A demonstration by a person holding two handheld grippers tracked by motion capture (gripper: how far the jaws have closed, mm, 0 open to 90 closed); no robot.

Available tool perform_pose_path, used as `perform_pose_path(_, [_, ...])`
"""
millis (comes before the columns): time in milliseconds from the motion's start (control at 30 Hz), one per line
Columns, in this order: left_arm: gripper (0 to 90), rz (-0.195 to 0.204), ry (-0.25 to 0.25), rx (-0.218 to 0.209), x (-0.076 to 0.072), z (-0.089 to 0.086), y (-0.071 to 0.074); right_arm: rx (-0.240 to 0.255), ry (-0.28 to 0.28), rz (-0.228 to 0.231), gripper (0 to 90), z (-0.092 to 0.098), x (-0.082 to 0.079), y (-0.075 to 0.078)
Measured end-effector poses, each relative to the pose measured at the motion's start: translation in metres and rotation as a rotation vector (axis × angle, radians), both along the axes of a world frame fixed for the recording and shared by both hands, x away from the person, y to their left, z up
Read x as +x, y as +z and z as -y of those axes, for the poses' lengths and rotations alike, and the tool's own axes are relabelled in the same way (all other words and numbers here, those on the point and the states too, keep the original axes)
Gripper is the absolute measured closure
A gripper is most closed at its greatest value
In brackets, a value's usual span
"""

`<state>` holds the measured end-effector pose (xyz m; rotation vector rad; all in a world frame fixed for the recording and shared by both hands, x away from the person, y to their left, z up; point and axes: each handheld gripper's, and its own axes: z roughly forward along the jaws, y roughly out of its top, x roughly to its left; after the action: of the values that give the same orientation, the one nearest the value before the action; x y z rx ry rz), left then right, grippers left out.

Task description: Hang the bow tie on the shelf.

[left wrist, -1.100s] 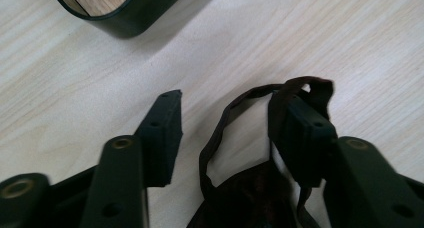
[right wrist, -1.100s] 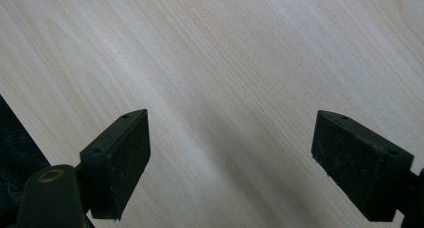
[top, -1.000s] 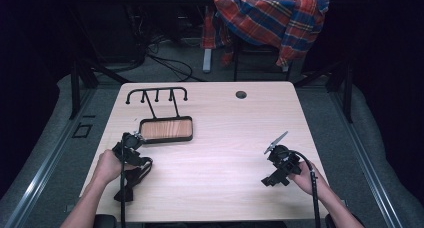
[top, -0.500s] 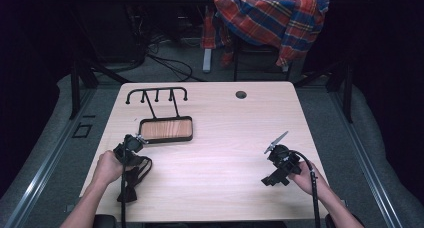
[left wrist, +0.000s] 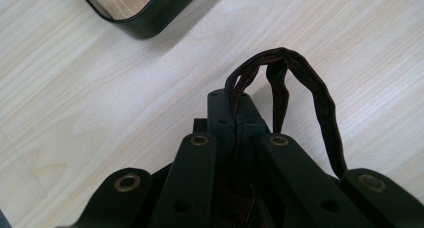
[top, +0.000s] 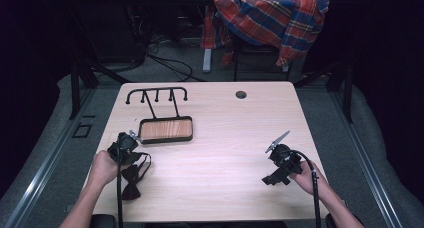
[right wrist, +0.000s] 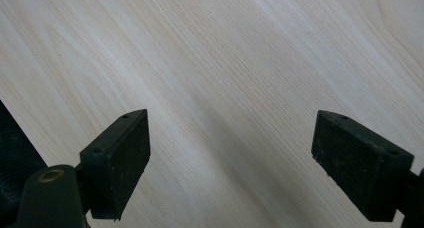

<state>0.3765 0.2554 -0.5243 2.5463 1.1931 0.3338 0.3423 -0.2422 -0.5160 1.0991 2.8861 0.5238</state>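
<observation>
High view: two hand-held grippers, left hand-held gripper [top: 131,147] pinching one bow tie [top: 131,180].

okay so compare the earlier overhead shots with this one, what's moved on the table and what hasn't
The left tool, shut on the dark fabric bow tie, has edged slightly back toward the person over the last second, so the bow tie now trails on the table nearer the front edge. Nothing was newly gripped or released. The right tool stays open over bare wood, and the black-rimmed wooden tray and black metal hook rack have not moved.
</observation>
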Motion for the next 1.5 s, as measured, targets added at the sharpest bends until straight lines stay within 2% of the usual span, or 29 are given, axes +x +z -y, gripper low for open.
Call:
perform_pose_path(33, [88.8, 0.0, 0.0, 0.0, 0.0, 0.0, 0.0, 0.0, 0.0, 0.0, 15.7, 0.0, 0.0, 0.0])
perform_pose_path(67, [88.8, 0.01, 0.013, -0.023, -0.004, -0.002, 0.003, 0.008, 0.005, -0.006, 15.5, -0.001, 0.002, -0.001])
perform_pose_path(100, [88.8, 0.02, 0.009, -0.017, -0.006, -0.002, 0.005, 0.005, 0.003, -0.015, 15.8, -0.001, 0.003, -0.002])
perform_pose_path(267, [88.8, 0.048, 0.025, -0.038, -0.012, -0.006, 0.012, 0.009, 0.023, -0.001, 15.0, -0.005, 0.0, -0.001])
perform_pose_path(367, [88.9, 0.068, 0.036, -0.047, -0.012, -0.007, 0.015, 0.02, 0.009, 0.003, 15.6, -0.007, 0.0, -0.002])
perform_pose_path(433, [88.9, 0.087, 0.041, -0.062, -0.015, -0.008, 0.019, -0.001, 0.02, 0.005, 15.6, -0.005, 0.001, 0.0])
perform_pose_path(467, [88.9, 0.093, 0.042, -0.063, -0.015, -0.009, 0.021, 0.026, 0.006, 0.001, 15.5, -0.005, 0.001, -0.002])
perform_pose_path(533, [88.9, 0.109, 0.047, -0.062, -0.015, -0.009, 0.023, -0.002, 0.013, 0.006, 15.9, -0.006, 0.002, 0.0])
perform_pose_path(567, [88.9, 0.109, 0.047, -0.062, -0.015, -0.009, 0.023, -0.002, 0.013, 0.006, 15.9, -0.006, 0.002, 0.0])
perform_pose_path(733, [88.9, 0.164, 0.055, -0.083, -0.019, -0.008, 0.034, 0.005, 0.01, 0.015, 16.1, -0.008, 0.002, -0.001])
perform_pose_path(833, [88.9, 0.173, 0.053, -0.085, -0.02, -0.009, 0.037, -0.002, 0.025, 0.013, 15.5, -0.009, 0.002, 0.0])
perform_pose_path(867, [88.9, 0.197, 0.065, -0.095, -0.021, -0.01, 0.04, -0.006, 0.029, 0.02, 15.7, -0.009, 0.001, 0.0])
perform_pose_path(933, [88.9, 0.211, 0.072, -0.103, -0.021, -0.011, 0.044, 0.003, 0.016, 0.018, 15.8, -0.009, 0.002, -0.002])
perform_pose_path(1000, [89.0, 0.225, 0.08, -0.109, -0.02, -0.012, 0.046, -0.016, 0.026, 0.015, 15.9, -0.009, 0.003, 0.0])
perform_pose_path(1167, [89.0, 0.252, 0.096, -0.118, -0.019, -0.014, 0.053, -0.015, 0.021, 0.016, 15.8, -0.007, 0.004, -0.001])
perform_pose_path(1200, [89.0, 0.254, 0.098, -0.121, -0.018, -0.014, 0.055, 0.001, 0.009, 0.016, 15.8, -0.007, 0.004, -0.001])
perform_pose_path(1333, [89.0, 0.281, 0.106, -0.107, -0.015, -0.014, 0.058, -0.004, 0.023, 0.022, 15.7, -0.007, 0.003, 0.0])
perform_pose_path(1400, [89.0, 0.28, 0.104, -0.102, -0.013, -0.014, 0.059, -0.012, 0.016, 0.033, 15.7, -0.006, 0.004, 0.001])
perform_pose_path(1433, [89.0, 0.288, 0.112, -0.104, -0.012, -0.013, 0.061, 0.021, -0.006, 0.027, 15.7, -0.006, 0.004, 0.0])
perform_pose_path(1500, [89.0, 0.291, 0.114, -0.112, -0.012, -0.013, 0.062, 0.02, -0.003, 0.029, 15.7, -0.005, 0.005, 0.0])
